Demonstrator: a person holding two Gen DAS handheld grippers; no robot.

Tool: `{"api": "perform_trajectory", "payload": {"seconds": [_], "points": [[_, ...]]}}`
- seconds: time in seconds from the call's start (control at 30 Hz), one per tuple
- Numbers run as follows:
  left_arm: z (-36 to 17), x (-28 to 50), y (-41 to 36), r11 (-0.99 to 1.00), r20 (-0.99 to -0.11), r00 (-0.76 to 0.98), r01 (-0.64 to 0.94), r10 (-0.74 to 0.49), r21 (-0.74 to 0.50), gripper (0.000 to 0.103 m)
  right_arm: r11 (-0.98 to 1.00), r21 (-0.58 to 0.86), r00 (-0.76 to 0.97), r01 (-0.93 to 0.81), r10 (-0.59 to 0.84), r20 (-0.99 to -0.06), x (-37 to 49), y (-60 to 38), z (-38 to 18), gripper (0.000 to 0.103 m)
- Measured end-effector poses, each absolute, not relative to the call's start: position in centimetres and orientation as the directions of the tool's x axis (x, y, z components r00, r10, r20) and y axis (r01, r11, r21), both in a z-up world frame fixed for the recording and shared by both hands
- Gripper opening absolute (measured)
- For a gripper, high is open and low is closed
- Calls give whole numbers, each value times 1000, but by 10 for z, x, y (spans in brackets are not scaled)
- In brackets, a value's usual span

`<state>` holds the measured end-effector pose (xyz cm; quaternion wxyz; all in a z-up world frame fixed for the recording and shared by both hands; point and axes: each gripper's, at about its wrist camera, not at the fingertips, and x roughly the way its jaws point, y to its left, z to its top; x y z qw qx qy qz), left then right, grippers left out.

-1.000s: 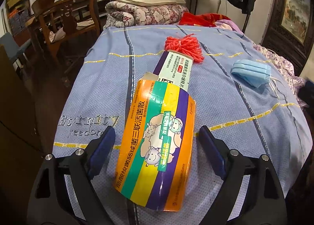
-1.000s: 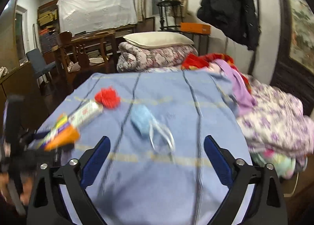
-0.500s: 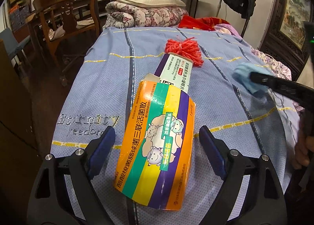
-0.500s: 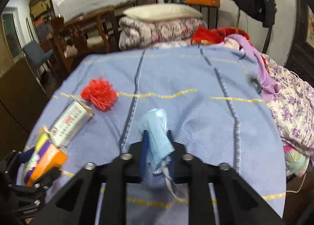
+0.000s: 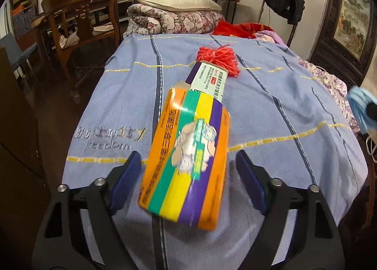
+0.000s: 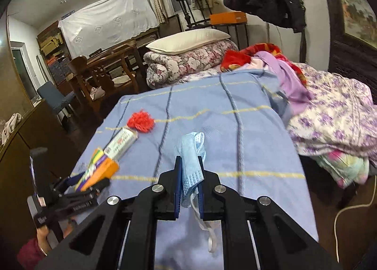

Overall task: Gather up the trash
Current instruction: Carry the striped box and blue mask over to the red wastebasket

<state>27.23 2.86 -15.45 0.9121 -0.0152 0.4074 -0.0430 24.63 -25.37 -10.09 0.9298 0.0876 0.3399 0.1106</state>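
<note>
Closing left gripper (image 5: 188,166) astride striped carton (image 5: 188,159), pads not touching; right gripper (image 6: 189,173) clamped on blue mask (image 6: 192,159), carton at nine o'clock.

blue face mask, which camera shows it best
The right wrist view: the blue face mask sits centred, pinched in the shut right gripper, ear loops dangling. The left wrist view catches only a blurred piece at its right edge.

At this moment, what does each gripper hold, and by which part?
The right gripper pinches the folded light-blue face mask at its lower end. The left gripper, jaws closing, straddles the striped orange medicine box; contact unclear.
</note>
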Motion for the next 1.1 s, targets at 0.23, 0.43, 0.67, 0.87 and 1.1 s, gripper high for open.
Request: {"api": "perform_trajectory", "payload": {"seconds": [0.23, 0.43, 0.67, 0.87, 1.1], "points": [[-143, 261, 32, 991, -746, 652, 76, -135, -113, 58, 957, 269, 746, -104, 254, -616, 217, -281, -107, 12], [-121, 239, 22, 986, -715, 679, 98, -163, -133, 58, 952, 295, 764, -78, 247, -596, 198, -303, -104, 12], [-97, 219, 4, 986, -689, 705, 126, -168, -112, 58, 945, 320, 786, -68, 248, -566, 174, -322, -97, 12], [-77, 200, -15, 983, -659, 730, 158, -179, -93, 58, 942, 330, 802, -66, 246, -544, 152, -334, -90, 12], [-55, 169, -38, 977, -614, 762, 193, -207, -90, 58, 941, 330, 826, -79, 248, -507, 121, -348, -77, 12]]}}
